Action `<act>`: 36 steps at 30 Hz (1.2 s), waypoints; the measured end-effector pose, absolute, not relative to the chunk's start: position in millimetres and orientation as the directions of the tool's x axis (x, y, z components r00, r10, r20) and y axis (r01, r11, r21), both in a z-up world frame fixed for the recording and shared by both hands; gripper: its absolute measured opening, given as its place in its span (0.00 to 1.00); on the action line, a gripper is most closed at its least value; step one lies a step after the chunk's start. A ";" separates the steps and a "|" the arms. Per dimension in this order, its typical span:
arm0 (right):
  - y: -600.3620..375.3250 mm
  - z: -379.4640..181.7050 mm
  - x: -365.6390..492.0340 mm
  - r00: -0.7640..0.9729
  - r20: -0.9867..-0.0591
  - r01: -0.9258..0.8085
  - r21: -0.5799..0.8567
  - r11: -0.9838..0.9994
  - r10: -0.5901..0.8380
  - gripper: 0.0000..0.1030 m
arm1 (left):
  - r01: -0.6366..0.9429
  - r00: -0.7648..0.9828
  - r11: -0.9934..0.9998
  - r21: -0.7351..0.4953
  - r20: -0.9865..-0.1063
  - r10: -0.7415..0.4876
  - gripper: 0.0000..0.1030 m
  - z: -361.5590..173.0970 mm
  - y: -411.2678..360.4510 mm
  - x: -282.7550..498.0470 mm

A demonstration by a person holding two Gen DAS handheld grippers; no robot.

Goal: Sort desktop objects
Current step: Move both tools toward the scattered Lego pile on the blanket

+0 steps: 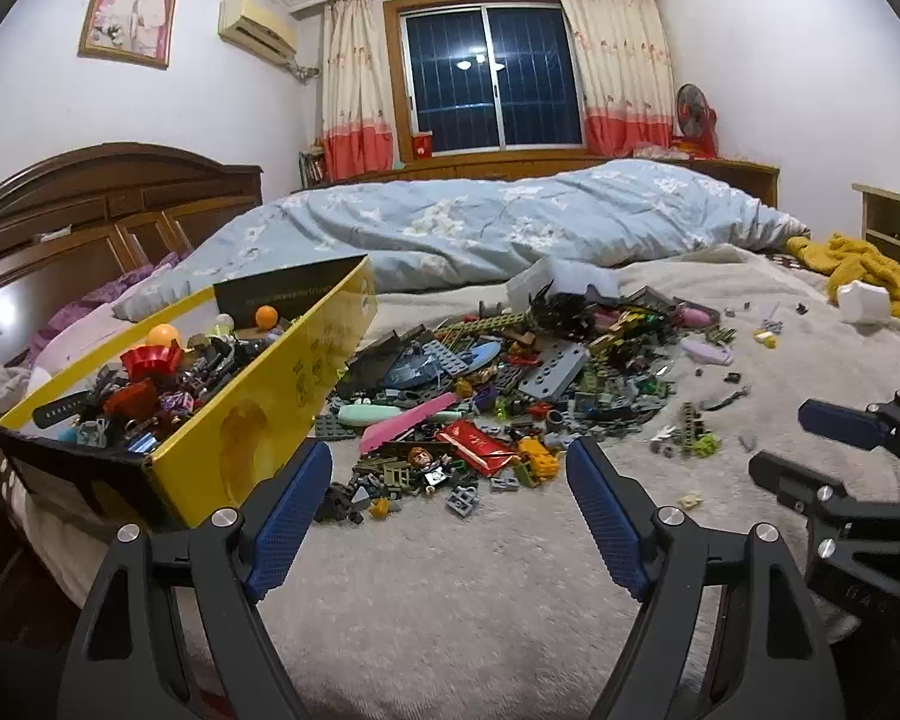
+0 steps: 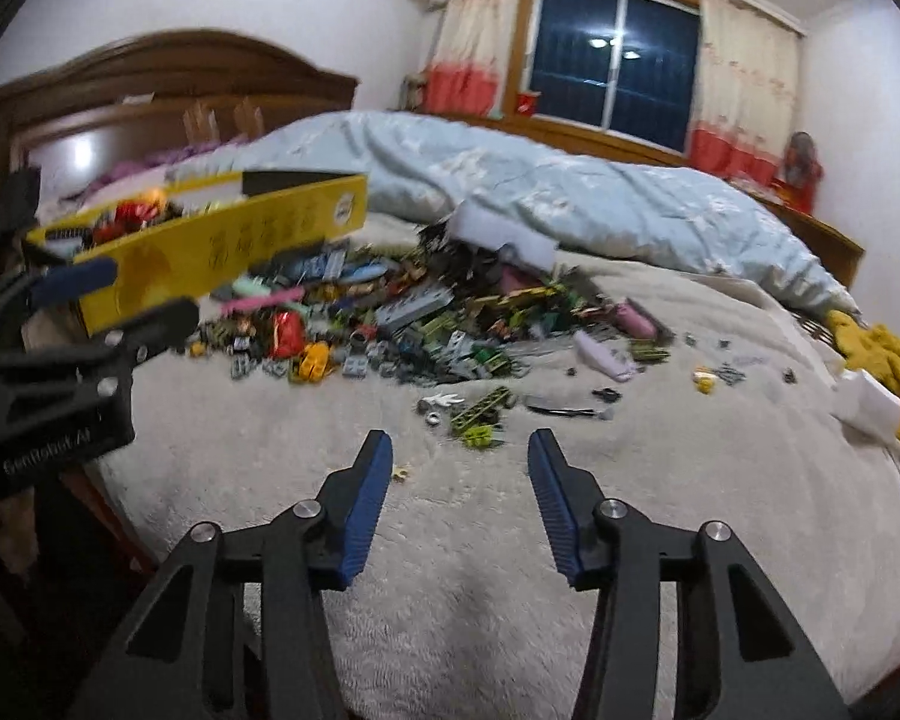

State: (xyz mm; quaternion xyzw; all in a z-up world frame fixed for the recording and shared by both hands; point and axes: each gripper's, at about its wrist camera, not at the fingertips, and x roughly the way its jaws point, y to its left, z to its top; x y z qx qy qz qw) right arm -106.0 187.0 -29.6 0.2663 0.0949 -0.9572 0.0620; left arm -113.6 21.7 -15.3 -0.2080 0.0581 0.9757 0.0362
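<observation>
A pile of small toy bricks and parts (image 1: 510, 378) lies on a beige blanket (image 1: 450, 588); it also shows in the right wrist view (image 2: 426, 312). A yellow box (image 1: 258, 420) holding sorted toys stands left of the pile, also seen in the right wrist view (image 2: 210, 246). My left gripper (image 1: 450, 468) is open and empty, just before the pile's near edge. My right gripper (image 2: 459, 456) is open and empty, short of some loose green pieces (image 2: 480, 414). The right gripper shows at the right edge of the left wrist view (image 1: 810, 438).
A blue floral duvet (image 1: 480, 222) lies behind the pile. A wooden headboard (image 1: 90, 204) is at the left. A yellow cloth (image 1: 870, 270) and a white object (image 1: 864, 300) lie at the right. A white tray (image 2: 504, 234) rests on the pile's far side.
</observation>
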 end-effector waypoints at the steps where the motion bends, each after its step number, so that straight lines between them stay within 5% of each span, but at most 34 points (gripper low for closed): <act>1: 186.0 -32.9 -109.2 -0.847 -0.526 0.177 -0.152 -0.973 -0.072 0.45 | -0.092 -0.910 -0.990 0.103 -0.413 0.042 0.80 -17.7 21.4 -116.7; 7: 174.5 -56.2 -123.3 -0.807 -0.579 0.236 -0.135 -0.962 -0.117 0.45 | -0.044 -0.910 -0.993 0.110 -0.415 -0.005 0.80 -35.7 8.9 -126.7; 17: 162.3 -77.1 -146.0 -0.751 -0.645 0.251 -0.083 -0.964 -0.141 0.45 | 0.076 -0.799 -0.997 0.031 -0.596 -0.079 0.80 -82.0 -25.1 -158.0; 23: 155.4 -82.7 -144.6 -0.773 -0.625 0.235 -0.128 -0.964 -0.105 0.50 | 0.082 -0.845 -0.981 0.176 -0.510 -0.162 0.82 -95.4 -7.5 -147.2; 28: 161.0 -85.3 -146.8 -0.783 -0.612 0.205 -0.082 -0.975 -0.113 0.54 | 0.059 -0.821 -0.996 0.063 -0.565 -0.084 0.82 -93.7 -24.5 -154.7; 32: 169.5 -87.0 -147.4 -0.771 -0.621 0.165 0.015 -0.986 -0.138 0.55 | 0.102 -0.829 -0.989 0.108 -0.540 -0.144 0.62 -85.2 -28.6 -161.5; 36: 169.0 -88.9 -145.8 -0.775 -0.618 0.157 0.019 -0.987 -0.135 0.55 | 0.122 -0.822 -0.988 0.091 -0.549 -0.152 0.62 -85.9 -38.8 -173.4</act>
